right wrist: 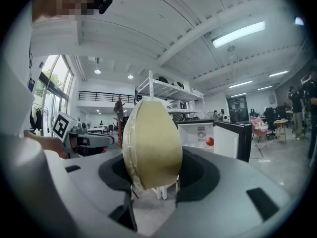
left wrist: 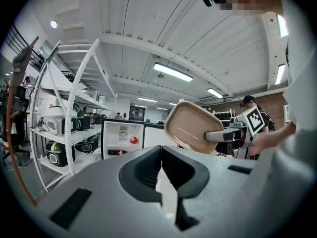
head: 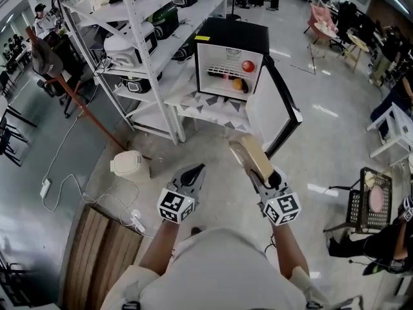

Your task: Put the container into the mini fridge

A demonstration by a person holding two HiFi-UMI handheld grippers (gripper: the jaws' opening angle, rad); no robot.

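Observation:
A beige lidded container (head: 252, 157) stands on edge in my right gripper (head: 257, 171), whose jaws are shut on it; in the right gripper view the container (right wrist: 151, 143) fills the gap between the jaws. The container (left wrist: 194, 128) also shows from the left gripper view. My left gripper (head: 193, 174) is shut and holds nothing, level with the right one. Ahead stands the black mini fridge (head: 232, 57) on a low patterned table (head: 213, 112), its door (head: 276, 108) swung open to the right. A red ball (head: 248, 66) and other small items sit inside.
A white metal shelf rack (head: 151, 37) with rice cookers stands left of the fridge. A white rice cooker (head: 128, 165) sits on the floor near a cable. A wooden board (head: 103, 250) lies at the lower left. A black cart (head: 368, 202) and people are at the right.

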